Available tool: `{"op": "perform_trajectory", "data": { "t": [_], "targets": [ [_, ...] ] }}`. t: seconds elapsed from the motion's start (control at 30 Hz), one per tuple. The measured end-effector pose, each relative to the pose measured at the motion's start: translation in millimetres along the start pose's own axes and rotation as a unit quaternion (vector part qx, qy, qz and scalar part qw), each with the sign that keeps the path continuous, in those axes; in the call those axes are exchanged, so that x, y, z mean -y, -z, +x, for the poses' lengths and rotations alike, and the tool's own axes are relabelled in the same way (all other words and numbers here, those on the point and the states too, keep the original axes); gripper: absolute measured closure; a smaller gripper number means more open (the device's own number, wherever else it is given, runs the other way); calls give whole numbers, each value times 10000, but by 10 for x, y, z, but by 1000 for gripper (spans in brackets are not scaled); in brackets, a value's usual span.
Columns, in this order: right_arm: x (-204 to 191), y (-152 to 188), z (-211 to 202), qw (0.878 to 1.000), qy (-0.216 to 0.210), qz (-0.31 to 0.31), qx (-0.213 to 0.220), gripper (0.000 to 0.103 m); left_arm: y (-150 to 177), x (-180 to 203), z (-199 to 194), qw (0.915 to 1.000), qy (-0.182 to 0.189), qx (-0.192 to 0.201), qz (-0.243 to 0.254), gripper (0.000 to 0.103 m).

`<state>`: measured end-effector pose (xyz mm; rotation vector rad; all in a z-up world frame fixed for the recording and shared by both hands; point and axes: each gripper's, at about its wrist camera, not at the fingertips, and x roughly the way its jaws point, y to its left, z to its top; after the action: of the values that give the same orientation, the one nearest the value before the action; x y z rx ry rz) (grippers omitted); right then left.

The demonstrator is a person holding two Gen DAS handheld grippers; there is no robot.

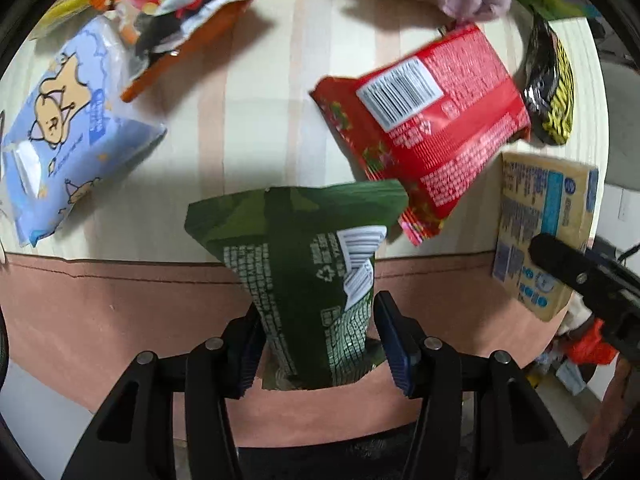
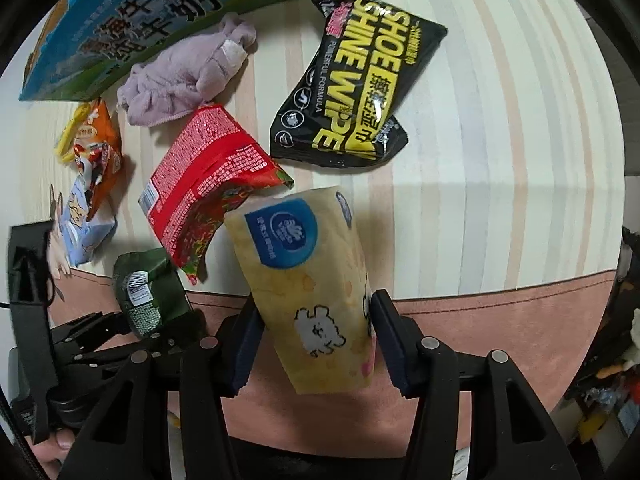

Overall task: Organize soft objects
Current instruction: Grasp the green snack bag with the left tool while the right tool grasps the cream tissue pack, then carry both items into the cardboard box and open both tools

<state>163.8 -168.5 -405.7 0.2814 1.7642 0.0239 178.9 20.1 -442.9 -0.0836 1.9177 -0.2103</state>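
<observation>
Left wrist: left gripper (image 1: 316,344) clamped on green packet (image 1: 308,264), held over the striped table (image 1: 256,128) edge, red packet (image 1: 428,120) just beyond.

Right wrist: right gripper (image 2: 316,340) clamped on yellow tissue pack (image 2: 316,280), near black wipes pouch (image 2: 352,80).

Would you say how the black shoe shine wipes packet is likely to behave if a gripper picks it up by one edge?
The shoe shine wipes packet looks floppy: it lies bent and creased on the striped cloth, so it would probably droop. Its glossy film may be slippery. It appears thin and flat, so likely light.
</observation>
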Motion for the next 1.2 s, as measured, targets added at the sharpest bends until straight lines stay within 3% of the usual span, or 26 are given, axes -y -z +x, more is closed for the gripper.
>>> {"op": "perform_trajectory", "data": {
  "t": [0.07, 0.13, 0.2, 0.37, 0.57, 0.7, 0.83, 1.03, 1.2],
  "targets": [
    [-53, -13, 38, 10000, 58, -38, 43, 52, 50, -68, -35, 9998, -112, 143, -46, 65],
    [-66, 35, 33, 9999, 34, -37, 149, 58, 137, -91, -78, 9994, -220, 249, -21, 70],
    [-52, 88, 13, 9998, -163, 12, 144, 59, 201, -83, -144, 9985, -359, 407, -23, 71],
    [-110, 275, -356, 9975, -646, -76, 277, 59, 383, -43, -728, 9946, -370, 974, -26, 71],
    [-257, 223, -1430, 9889, -1135, -469, 831, 59, 181, 43, -1639, 9872, -27, 1592, -19, 71],
    [-370, -55, -2095, 9826, -1177, -751, 1226, 59, -133, 341, -2125, 9799, 54, 1992, 105, 71],
    [-481, -636, -2480, 9799, -953, -767, 1576, 59, -695, 546, -2378, 9769, 49, 2119, 259, 71],
    [-545, -1646, -2349, 9856, -646, -465, 1490, 59, -1808, 520, -2341, 9829, 106, 1740, 598, 71],
    [-649, -2481, -1789, 9901, -422, -249, 1315, 59, -2580, 559, -2010, 9893, 256, 1174, 827, 71]
  ]
}}
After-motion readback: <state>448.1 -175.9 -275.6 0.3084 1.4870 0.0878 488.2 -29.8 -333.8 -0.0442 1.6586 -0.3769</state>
